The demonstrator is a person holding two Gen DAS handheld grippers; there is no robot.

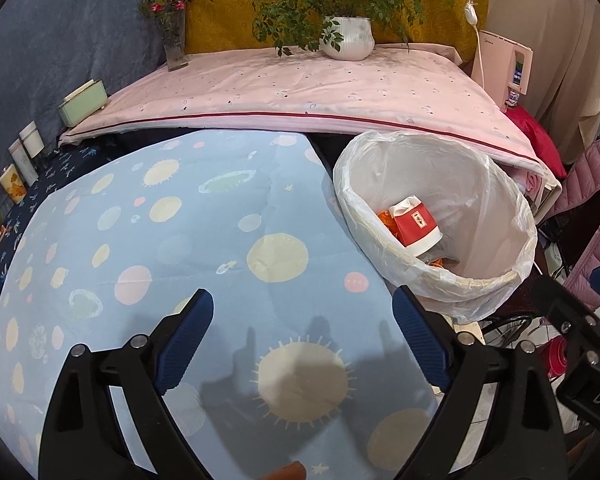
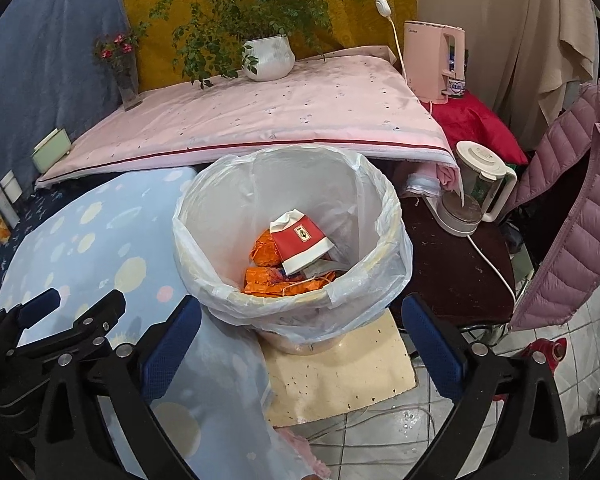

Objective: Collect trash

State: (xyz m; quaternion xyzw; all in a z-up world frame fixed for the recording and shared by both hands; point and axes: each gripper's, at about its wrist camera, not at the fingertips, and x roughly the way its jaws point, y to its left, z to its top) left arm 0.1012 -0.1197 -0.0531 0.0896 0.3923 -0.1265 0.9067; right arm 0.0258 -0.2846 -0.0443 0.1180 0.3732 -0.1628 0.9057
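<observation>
A white bin with a plastic liner (image 2: pixel 384 240) stands beside the table; in the left wrist view the bin (image 1: pixel 496 208) is at the right. Inside lie a crushed red-and-white paper cup (image 2: pixel 300 242) and crumpled orange wrappers (image 2: pixel 266 282); the cup (image 1: pixel 414 226) shows in the left wrist view too. My right gripper (image 2: pixel 302 344) hangs open just in front of the bin, nothing between its blue pads. My left gripper (image 1: pixel 302 336) stands open over the blue spotted tablecloth (image 1: pixel 180 240), empty, left of the bin.
A pink-covered surface (image 1: pixel 300 88) behind holds a potted plant (image 1: pixel 346 36) and a flower vase (image 1: pixel 174 40). A kettle (image 2: pixel 472 196) and a pink appliance (image 2: pixel 434 60) stand right of the bin. A pink quilted jacket (image 2: pixel 572 200) hangs right. Cardboard (image 2: pixel 340 372) and cables lie under the bin.
</observation>
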